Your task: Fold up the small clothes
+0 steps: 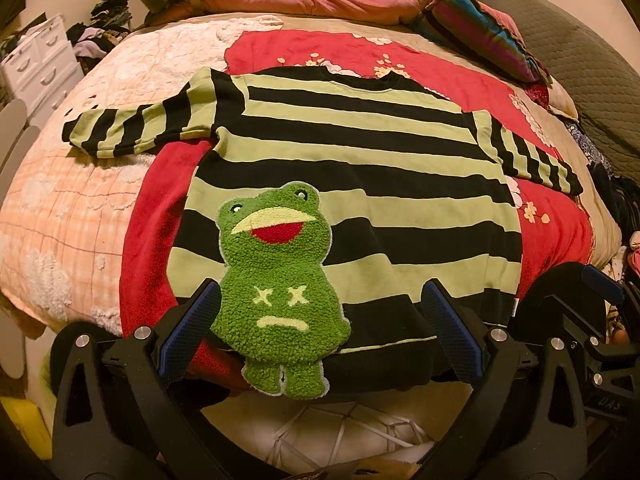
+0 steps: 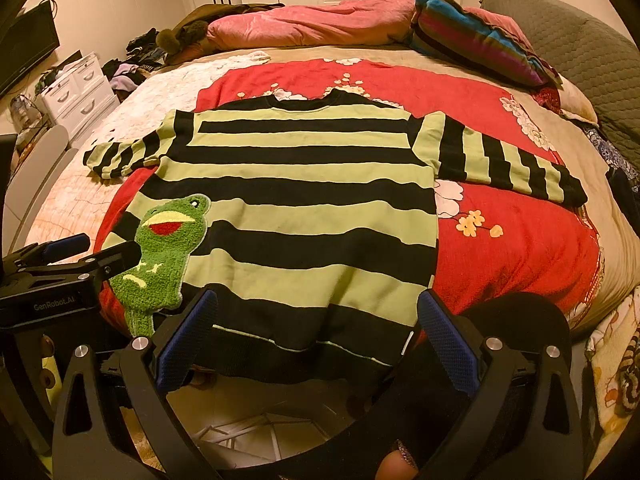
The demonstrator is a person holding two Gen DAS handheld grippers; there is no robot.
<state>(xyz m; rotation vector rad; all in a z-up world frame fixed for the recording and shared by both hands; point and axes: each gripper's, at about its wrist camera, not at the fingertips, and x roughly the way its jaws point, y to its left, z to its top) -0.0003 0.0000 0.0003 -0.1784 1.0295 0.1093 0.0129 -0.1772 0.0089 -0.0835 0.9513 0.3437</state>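
Observation:
A small green-and-black striped sweater (image 1: 360, 168) lies flat and face up on the bed, sleeves spread, with a fuzzy green frog patch (image 1: 276, 292) near its hem. It also shows in the right wrist view (image 2: 296, 208), frog patch (image 2: 160, 256) at lower left. My left gripper (image 1: 320, 320) is open, its jaws either side of the frog at the hem's left part. My right gripper (image 2: 316, 320) is open, its jaws over the hem's right part. Neither holds cloth. The left gripper (image 2: 80, 256) shows at the left of the right wrist view.
A red flowered blanket (image 2: 520, 240) lies under the sweater on the bed. Pink duvet (image 2: 320, 20), striped pillow (image 2: 472, 36) and grey quilted headboard cushion (image 2: 560, 48) sit at the far side. A white drawer unit (image 2: 76, 92) and clothes pile stand left of the bed.

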